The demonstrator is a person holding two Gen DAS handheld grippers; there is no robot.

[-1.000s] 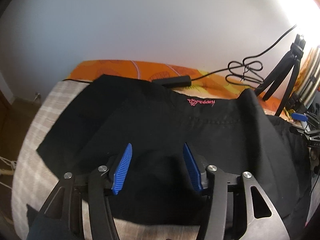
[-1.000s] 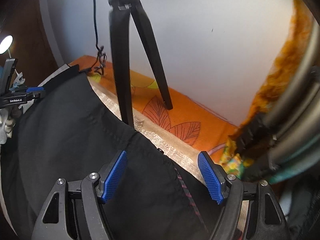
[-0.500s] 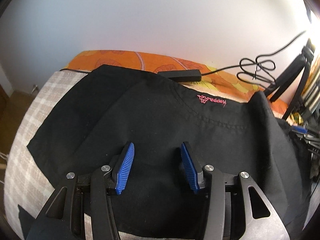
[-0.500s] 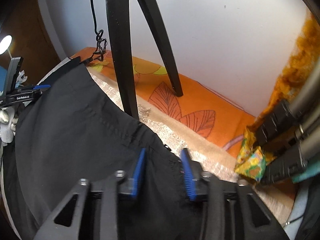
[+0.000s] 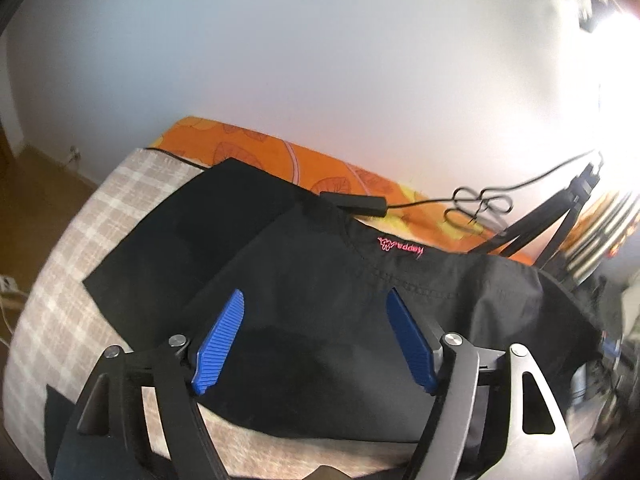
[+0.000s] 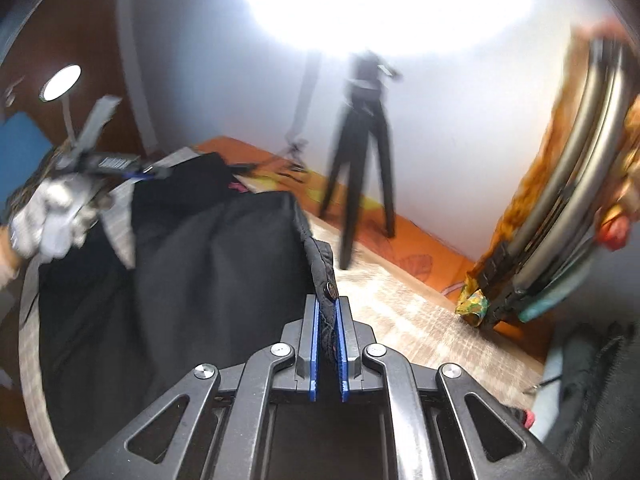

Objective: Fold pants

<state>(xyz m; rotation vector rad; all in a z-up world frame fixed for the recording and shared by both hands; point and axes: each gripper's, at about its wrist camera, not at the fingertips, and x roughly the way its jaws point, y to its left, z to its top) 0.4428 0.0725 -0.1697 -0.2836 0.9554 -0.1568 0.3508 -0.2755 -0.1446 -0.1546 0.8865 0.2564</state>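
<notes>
Black pants (image 5: 320, 280) with a pink logo (image 5: 400, 245) lie spread on a beige checked cover (image 5: 80, 260). My left gripper (image 5: 316, 316) is open, its blue pads just above the cloth, holding nothing. In the right wrist view, my right gripper (image 6: 328, 312) is shut on the waistband edge of the pants (image 6: 200, 260), near a button (image 6: 329, 289), and lifts it off the surface. The gloved hand with the left gripper (image 6: 100, 162) shows at the far left of that view.
An orange leaf-print sheet (image 5: 280, 156) runs along the white wall. A black tripod (image 6: 360, 168) stands on it, with a cable (image 5: 480, 204) and a black adapter (image 5: 356, 202) nearby. Metal tubes and clutter (image 6: 560, 200) are at the right.
My right gripper closed on the waistband and lifted it up and back. My left gripper narrowed, then opened wide again and rose slightly above the pants.
</notes>
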